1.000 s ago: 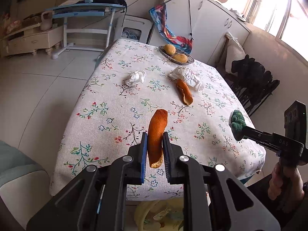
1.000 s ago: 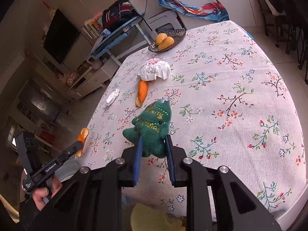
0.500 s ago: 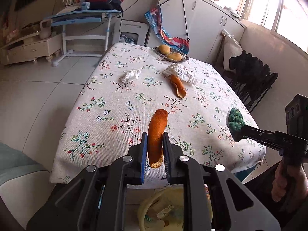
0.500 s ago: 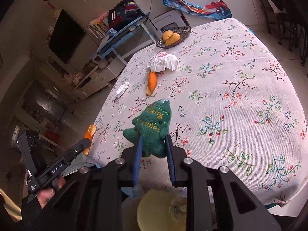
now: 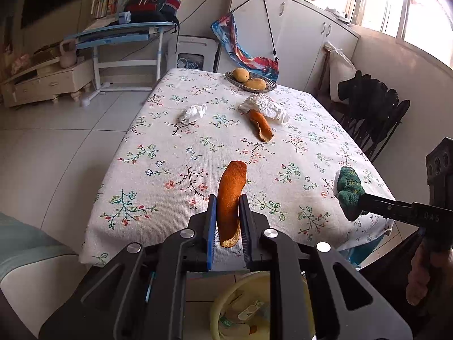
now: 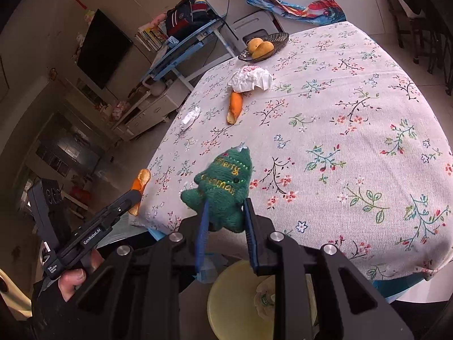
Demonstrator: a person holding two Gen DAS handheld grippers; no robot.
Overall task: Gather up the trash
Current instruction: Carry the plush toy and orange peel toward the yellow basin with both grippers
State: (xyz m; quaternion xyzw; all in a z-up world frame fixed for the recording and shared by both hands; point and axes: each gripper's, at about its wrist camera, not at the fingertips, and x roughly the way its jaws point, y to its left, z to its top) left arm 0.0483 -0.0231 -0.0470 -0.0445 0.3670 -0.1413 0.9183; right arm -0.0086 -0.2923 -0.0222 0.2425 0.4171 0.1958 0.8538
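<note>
Orange curled peel (image 5: 230,198); knitted, perhaps woollen, tree (image 6: 223,188).

Daylight poured in from the window (image 5: 407,2) at the upper right of the left wrist view and burned it out to white. The floral tablecloth (image 5: 175,153) was evenly and softly lit, with only faint shadows under the things lying on it. The right wrist view was dimmer, its left side around the television (image 6: 103,49) falling into murky brown. Both fisheye pictures bowed straight lines strongly and darkened to black at the corners. Focus was sharp, without motion blur.
</note>
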